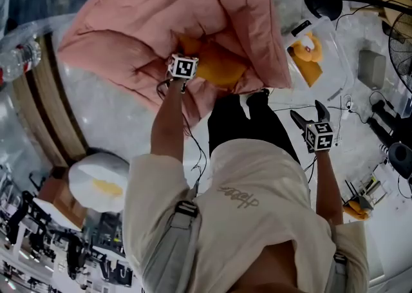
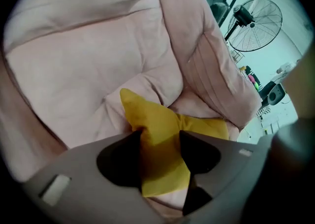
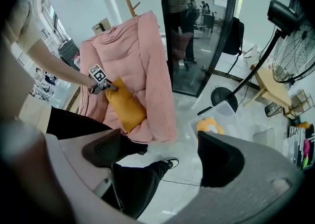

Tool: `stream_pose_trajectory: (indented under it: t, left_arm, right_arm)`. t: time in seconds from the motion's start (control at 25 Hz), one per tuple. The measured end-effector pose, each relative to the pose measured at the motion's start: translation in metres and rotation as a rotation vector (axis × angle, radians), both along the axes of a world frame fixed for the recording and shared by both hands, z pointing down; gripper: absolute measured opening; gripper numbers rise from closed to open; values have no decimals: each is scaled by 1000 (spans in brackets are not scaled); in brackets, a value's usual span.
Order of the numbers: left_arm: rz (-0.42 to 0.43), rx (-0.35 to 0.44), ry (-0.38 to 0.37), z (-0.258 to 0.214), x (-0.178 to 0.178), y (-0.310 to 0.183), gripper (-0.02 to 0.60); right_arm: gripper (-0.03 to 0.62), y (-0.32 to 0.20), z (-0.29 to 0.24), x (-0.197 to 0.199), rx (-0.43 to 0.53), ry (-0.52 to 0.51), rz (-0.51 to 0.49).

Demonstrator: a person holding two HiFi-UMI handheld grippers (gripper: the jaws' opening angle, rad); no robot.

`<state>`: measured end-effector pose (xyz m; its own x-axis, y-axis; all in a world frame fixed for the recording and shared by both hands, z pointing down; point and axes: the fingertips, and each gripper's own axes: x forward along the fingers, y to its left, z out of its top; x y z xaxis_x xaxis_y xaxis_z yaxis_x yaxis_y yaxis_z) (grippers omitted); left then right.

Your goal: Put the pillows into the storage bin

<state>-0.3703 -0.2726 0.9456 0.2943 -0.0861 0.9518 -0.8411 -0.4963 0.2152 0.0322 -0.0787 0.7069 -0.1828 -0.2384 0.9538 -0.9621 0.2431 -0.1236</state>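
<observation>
A yellow pillow (image 1: 220, 66) (image 2: 158, 119) (image 3: 125, 104) lies in the seat of a soft pink lounger (image 1: 154, 21) (image 2: 93, 50) (image 3: 140, 55). My left gripper (image 1: 183, 67) (image 2: 160, 138) points down into the seat and is shut on a corner of that pillow, whose cloth is pinched between its dark pads. My right gripper (image 1: 309, 115) (image 3: 158, 155) hangs open over the floor to the right, with nothing between its jaws. A clear storage bin (image 1: 327, 35) (image 3: 230, 111) stands on the floor right of the lounger with a yellow plush toy (image 1: 308, 50) (image 3: 209, 127) inside.
The person's black-trousered legs (image 1: 248, 124) stand between lounger and bin. Cables (image 1: 360, 108) trail over the pale floor at right. A standing fan (image 3: 294, 50) (image 2: 257, 23) and a dark glass door (image 3: 197, 31) are behind. A white bag (image 1: 96, 182) sits lower left.
</observation>
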Motion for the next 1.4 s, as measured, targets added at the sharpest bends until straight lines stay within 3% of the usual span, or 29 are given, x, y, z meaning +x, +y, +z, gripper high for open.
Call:
stream_pose_trajectory:
  t: [0.32, 0.52, 1.0, 1.4]
  left_arm:
    - [108, 238, 21, -58, 47, -7, 252]
    - [146, 288, -9, -93, 75, 9, 244]
    - [318, 477, -160, -187, 130, 19, 218]
    - [509, 598, -193, -256, 202, 36, 178]
  right_arm:
    - [488, 13, 15, 13, 73, -29, 69]
    - [486, 26, 22, 39, 114, -49, 107]
    - [482, 45, 13, 91, 277, -97, 254]
    - [471, 103, 28, 167, 332, -168, 555]
